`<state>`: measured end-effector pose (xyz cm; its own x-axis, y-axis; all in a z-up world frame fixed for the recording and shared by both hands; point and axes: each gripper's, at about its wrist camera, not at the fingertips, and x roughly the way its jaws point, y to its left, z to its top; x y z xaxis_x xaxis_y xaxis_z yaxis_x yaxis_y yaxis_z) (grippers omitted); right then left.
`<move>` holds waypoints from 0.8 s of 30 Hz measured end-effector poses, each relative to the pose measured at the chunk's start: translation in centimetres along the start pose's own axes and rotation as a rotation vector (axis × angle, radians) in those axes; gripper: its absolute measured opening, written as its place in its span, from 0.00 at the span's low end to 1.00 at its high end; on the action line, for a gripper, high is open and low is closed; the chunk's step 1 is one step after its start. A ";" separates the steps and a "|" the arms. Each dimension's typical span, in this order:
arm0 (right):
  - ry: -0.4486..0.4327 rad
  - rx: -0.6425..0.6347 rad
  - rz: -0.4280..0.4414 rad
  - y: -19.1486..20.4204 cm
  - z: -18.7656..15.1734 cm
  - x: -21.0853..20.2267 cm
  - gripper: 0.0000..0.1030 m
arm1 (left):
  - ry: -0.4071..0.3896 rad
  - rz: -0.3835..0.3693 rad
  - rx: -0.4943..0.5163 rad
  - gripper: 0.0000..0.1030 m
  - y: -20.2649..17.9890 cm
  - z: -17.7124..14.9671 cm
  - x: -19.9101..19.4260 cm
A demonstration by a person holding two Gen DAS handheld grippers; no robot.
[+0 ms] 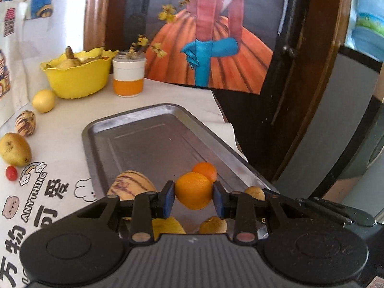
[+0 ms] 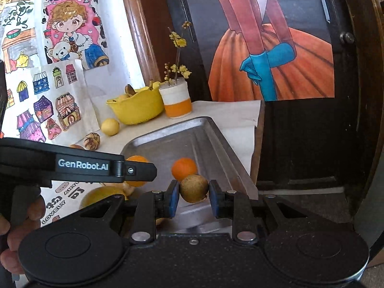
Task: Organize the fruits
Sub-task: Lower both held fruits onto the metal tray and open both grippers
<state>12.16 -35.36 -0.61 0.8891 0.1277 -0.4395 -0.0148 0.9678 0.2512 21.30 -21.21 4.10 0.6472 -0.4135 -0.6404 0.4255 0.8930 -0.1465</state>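
While both hands hovered over the near end of the metal tray (image 1: 144, 129), most of its floor lay bare, with fruit crowded at the near end. The surface (image 1: 60, 148) beside it carried a yellow bowl (image 1: 76, 74) of fruit, an orange-and-white jar (image 1: 129, 76), and loose fruit along the wall: a lemon-like yellow one (image 1: 43, 100), a striped melon (image 1: 25, 123), a pear (image 1: 15, 148) and a small red fruit (image 1: 11, 173).

Risk: both held fruits were round and pinched only at their sides, so a quick tilt or a loose squeeze could let one roll out. Dropped onto the crowded near end, it would likely knock the loose orange (image 2: 184, 169) or the striped fruit (image 1: 134, 184) along the smooth tray, maybe over the low rim. The two grippers were also close together, and the left one's body crossed the right view, so a bump looked possible.

Left gripper (image 1: 194, 198): narrowly parted, pads clamped on an orange (image 1: 193, 190), held above the tray. Right gripper (image 2: 194, 198): closed tighter on a small brownish pear-like fruit (image 2: 193, 188), also above the tray's near right edge; exact type hard to tell through the fisheye.
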 end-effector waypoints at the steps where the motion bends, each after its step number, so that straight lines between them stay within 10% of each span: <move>1: 0.002 0.001 0.000 0.0 -0.1 0.0 0.28 | 0.006 0.000 0.004 0.36 -0.2 0.0 0.2; 24: 0.021 0.020 -0.022 0.2 -0.1 -0.4 0.42 | 0.044 -0.004 -0.041 0.45 0.6 0.5 1.4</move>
<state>11.77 -35.22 -0.54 0.8793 0.1112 -0.4631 0.0141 0.9659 0.2587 22.77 -21.30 3.45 0.6168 -0.4100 -0.6718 0.4015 0.8981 -0.1795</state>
